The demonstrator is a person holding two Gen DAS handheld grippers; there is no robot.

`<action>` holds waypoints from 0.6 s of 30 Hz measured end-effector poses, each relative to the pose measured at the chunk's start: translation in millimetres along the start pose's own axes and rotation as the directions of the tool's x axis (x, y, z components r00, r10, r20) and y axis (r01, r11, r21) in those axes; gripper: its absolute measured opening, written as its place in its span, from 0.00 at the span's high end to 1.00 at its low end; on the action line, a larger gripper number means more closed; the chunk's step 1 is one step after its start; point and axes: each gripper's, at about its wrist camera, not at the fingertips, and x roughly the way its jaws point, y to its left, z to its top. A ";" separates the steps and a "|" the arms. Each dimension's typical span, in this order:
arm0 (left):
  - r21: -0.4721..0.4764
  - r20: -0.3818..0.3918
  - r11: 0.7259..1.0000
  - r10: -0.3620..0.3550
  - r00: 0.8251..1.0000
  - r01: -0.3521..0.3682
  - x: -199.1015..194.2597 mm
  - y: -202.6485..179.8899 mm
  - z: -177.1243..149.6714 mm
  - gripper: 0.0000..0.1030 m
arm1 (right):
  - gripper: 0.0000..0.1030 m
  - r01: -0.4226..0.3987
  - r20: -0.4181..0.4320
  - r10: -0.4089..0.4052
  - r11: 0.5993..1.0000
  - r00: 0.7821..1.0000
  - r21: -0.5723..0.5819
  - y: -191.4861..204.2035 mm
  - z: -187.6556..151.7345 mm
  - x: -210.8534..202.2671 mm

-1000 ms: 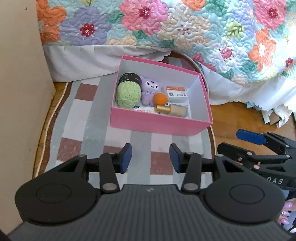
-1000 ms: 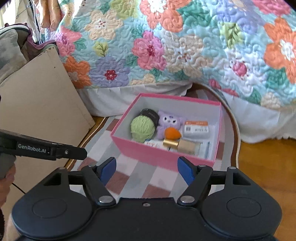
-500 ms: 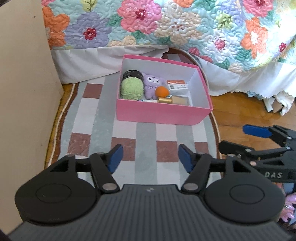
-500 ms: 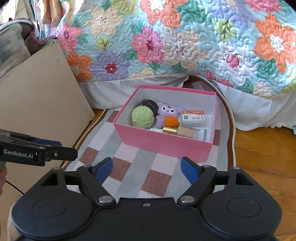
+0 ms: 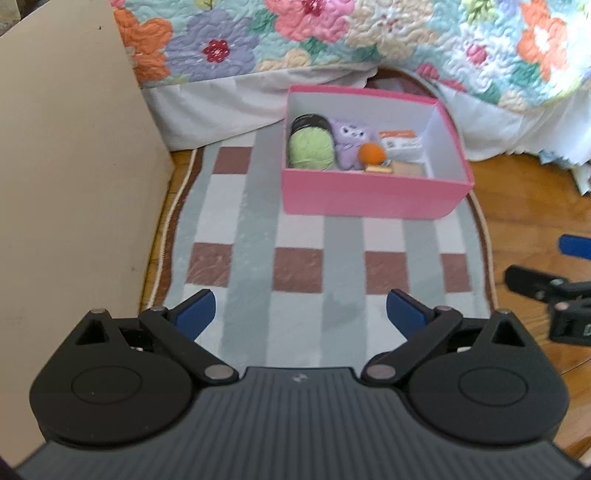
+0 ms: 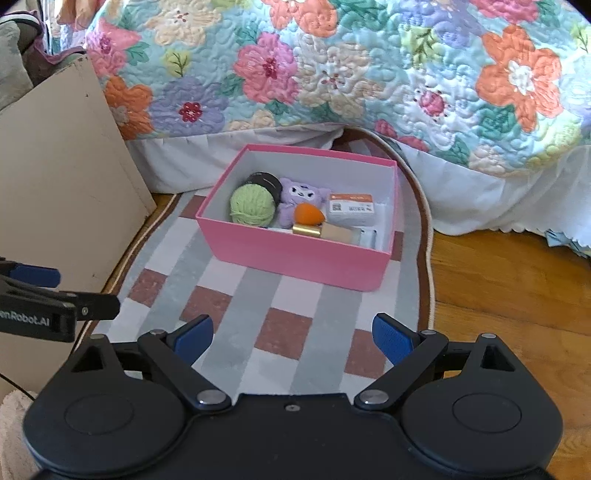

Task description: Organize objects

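Observation:
A pink box [image 5: 369,199] [image 6: 295,254] stands on a checked rug near the bed. It holds a green yarn ball [image 5: 310,151] [image 6: 251,206], a purple plush [image 5: 349,146] [image 6: 301,195], an orange sponge [image 5: 371,153] [image 6: 308,214], a gold bottle [image 6: 325,232] and a small white packet [image 5: 400,142] [image 6: 352,208]. My left gripper [image 5: 299,315] is open and empty above the rug, well short of the box. My right gripper [image 6: 291,336] is open and empty, also back from the box.
A beige board [image 5: 70,184] [image 6: 55,192] stands at the left. A floral quilt [image 5: 351,33] [image 6: 332,66] hangs over the bed behind the box. The checked rug [image 5: 314,266] [image 6: 236,295] lies on a wooden floor [image 6: 498,288].
Both grippers have pulled back from the box, which now looks smaller and farther. The left gripper's fingers have opened wider. The box contents have not moved.

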 end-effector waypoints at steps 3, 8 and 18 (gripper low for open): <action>-0.014 -0.016 1.000 -0.004 1.000 0.004 0.3 3.3 -2.7 0.02 | 0.08 0.016 -0.014 -0.016 1.000 1.000 0.011 -1.6 -1.7 -0.8; -0.024 -0.023 1.000 0.005 1.000 -0.005 -3.6 6.3 -6.8 0.02 | 0.08 0.036 -0.032 -0.035 0.999 0.999 0.032 -5.8 -5.0 -2.0; -0.034 -0.034 0.999 0.024 0.999 -0.025 -7.2 10.0 -13.1 0.02 | 0.08 0.068 -0.069 -0.066 0.997 0.995 0.030 -6.9 -11.6 -2.8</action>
